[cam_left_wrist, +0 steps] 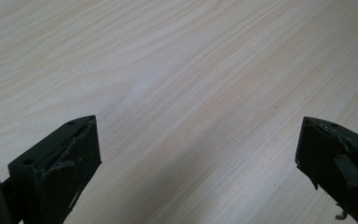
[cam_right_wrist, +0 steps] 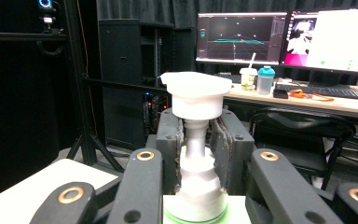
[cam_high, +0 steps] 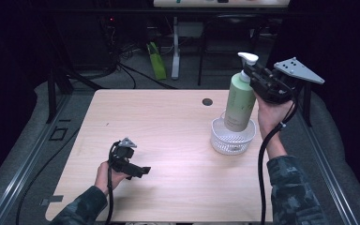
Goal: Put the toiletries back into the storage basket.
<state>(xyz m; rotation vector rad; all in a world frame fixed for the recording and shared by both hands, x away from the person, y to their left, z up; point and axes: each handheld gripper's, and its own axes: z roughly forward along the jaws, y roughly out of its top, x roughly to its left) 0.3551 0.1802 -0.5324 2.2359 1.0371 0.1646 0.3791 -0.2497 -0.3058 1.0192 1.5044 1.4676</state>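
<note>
A pale green pump bottle (cam_high: 239, 102) with a white pump head (cam_high: 247, 58) hangs tilted, its base just inside a white mesh basket (cam_high: 232, 138) at the table's right. My right gripper (cam_high: 254, 75) is shut on the bottle's white neck (cam_right_wrist: 196, 144), just under the pump head (cam_right_wrist: 196, 92); its pads press both sides. At the near left, my left gripper (cam_high: 140, 171) rests low over the wooden table (cam_high: 168, 122), held by a hand. Its jaws stand wide apart in the left gripper view, with bare wood (cam_left_wrist: 182, 93) between them.
A dark round cable hole (cam_high: 207, 101) sits near the table's far edge. Behind the table are black stands, cables and a green object on the floor (cam_high: 156, 61). The right gripper view shows a desk with monitors (cam_right_wrist: 242, 37) and a chair (cam_right_wrist: 303, 135) beyond.
</note>
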